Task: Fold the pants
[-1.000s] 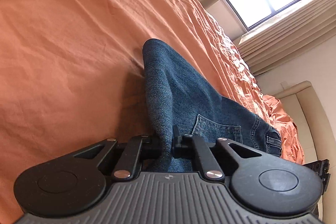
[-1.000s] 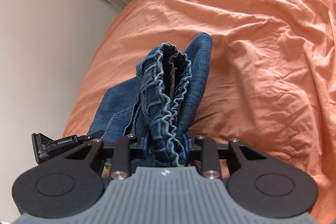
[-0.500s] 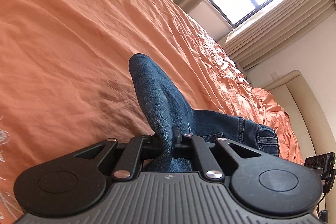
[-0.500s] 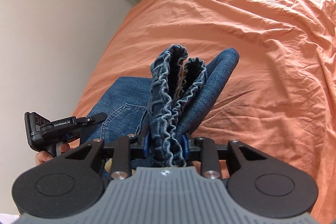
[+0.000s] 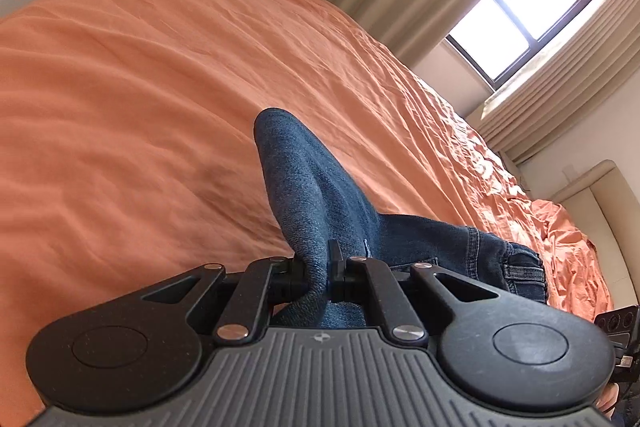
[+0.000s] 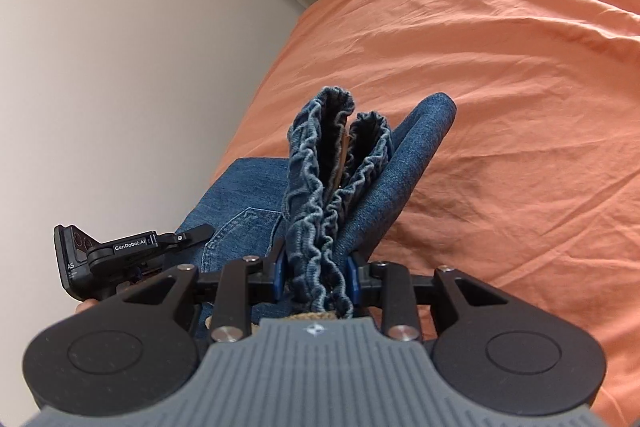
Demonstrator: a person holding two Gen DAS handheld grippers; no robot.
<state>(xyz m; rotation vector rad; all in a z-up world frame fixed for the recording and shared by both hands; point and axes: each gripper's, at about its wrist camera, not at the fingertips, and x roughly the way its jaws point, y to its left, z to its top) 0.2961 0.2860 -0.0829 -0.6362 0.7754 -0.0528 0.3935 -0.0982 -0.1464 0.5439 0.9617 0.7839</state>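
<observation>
Pants are hanging between both grippers above the bed. Left gripper is clamping a denim fold; right gripper is pinching the bunched waistband (elastic edge showing). Their long axis is running across from one gripper to the other, fabric sagging ahead towards the bed.

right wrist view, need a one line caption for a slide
Right claw clamps the gathered elastic waistband of blue jeans above an orange bedsheet, with the left claw at the left edge.
</observation>
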